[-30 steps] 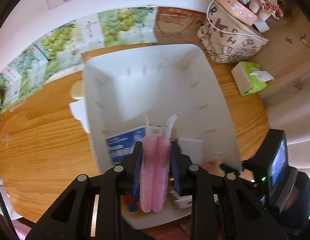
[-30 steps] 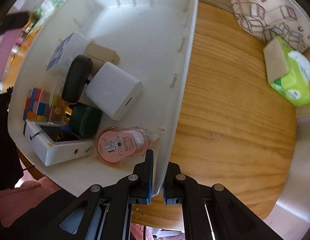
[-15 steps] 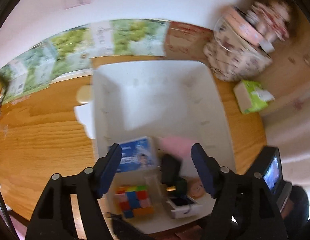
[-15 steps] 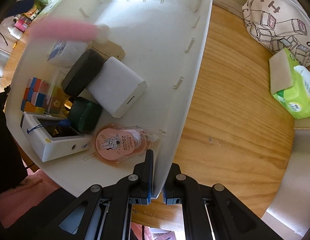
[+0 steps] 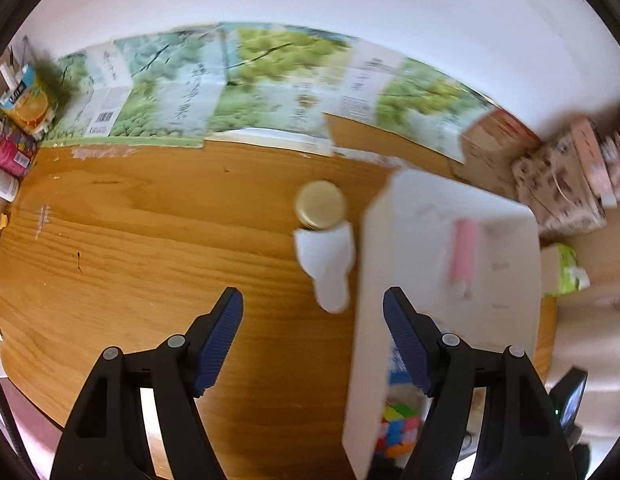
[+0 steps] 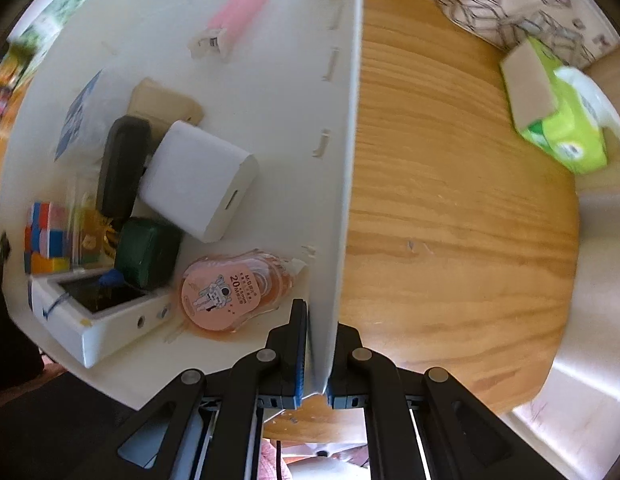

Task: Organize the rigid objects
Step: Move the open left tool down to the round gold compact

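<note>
The right tool (image 6: 312, 354) was clamped on the side wall of the white bin (image 6: 342, 168), one pad inside and one outside. Just inside that wall, nearest the tool, lay a round pink tape pack (image 6: 226, 294). Beyond it to the left sat a white box (image 6: 98, 320) with a dark window, a green case (image 6: 146, 252), a white charger (image 6: 198, 184), a black case (image 6: 122, 168), a colour cube (image 6: 46, 236), a tan card (image 6: 166, 104) and a blue-printed packet (image 6: 76, 116). Farther ahead, alone on the bin floor, lay the pink hair roller (image 6: 238, 16). Outside the wall, to the right, was bare wooden bench (image 6: 450, 200), with a green tissue pack (image 6: 558, 112) far ahead.

The left tool (image 5: 312, 310) stood wide open and empty over the bench, nothing between its pads. Its right pad overlapped the bin's left wall in view; whether they touched I could not tell. Ahead, between the pads, lay a white piece (image 5: 326, 264), and touching its far end a gold-lidded jar (image 5: 321, 205). Both were just left of the bin. Printed cartons (image 5: 230, 88) lined the wall beyond.
</note>
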Available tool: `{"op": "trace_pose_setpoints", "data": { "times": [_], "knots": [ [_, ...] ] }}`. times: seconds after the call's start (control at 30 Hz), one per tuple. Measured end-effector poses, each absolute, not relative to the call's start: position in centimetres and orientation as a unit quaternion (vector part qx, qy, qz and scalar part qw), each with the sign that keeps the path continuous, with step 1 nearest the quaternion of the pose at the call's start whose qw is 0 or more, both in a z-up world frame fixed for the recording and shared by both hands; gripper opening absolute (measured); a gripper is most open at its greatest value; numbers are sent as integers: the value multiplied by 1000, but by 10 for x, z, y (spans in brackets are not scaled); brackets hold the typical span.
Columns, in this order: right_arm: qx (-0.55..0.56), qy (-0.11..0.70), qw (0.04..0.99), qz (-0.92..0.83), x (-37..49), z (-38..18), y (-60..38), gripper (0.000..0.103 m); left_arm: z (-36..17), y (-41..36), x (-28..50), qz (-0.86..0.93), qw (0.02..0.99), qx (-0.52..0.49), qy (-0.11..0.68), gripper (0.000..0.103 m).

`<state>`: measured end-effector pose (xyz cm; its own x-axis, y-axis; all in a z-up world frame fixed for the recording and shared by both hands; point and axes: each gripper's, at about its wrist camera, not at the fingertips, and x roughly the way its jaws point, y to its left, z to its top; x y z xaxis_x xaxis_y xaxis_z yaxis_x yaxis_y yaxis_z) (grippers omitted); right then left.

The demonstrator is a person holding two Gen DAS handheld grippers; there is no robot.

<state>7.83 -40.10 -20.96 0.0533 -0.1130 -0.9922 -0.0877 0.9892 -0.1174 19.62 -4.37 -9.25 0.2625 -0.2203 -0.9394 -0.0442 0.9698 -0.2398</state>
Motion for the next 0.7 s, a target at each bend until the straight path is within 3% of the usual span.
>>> {"op": "trace_pose_setpoints", "data": {
  "times": [0.4, 0.7],
  "knots": [
    [-29, 699, 711, -75, 105, -205, -411, 11, -142, -47, 282, -148, 788, -30, 597, 76],
    [-16, 700, 707, -103, 112, -204, -415, 13, -177, -83, 294, -216, 755, 44, 617, 75]
  ]
}}
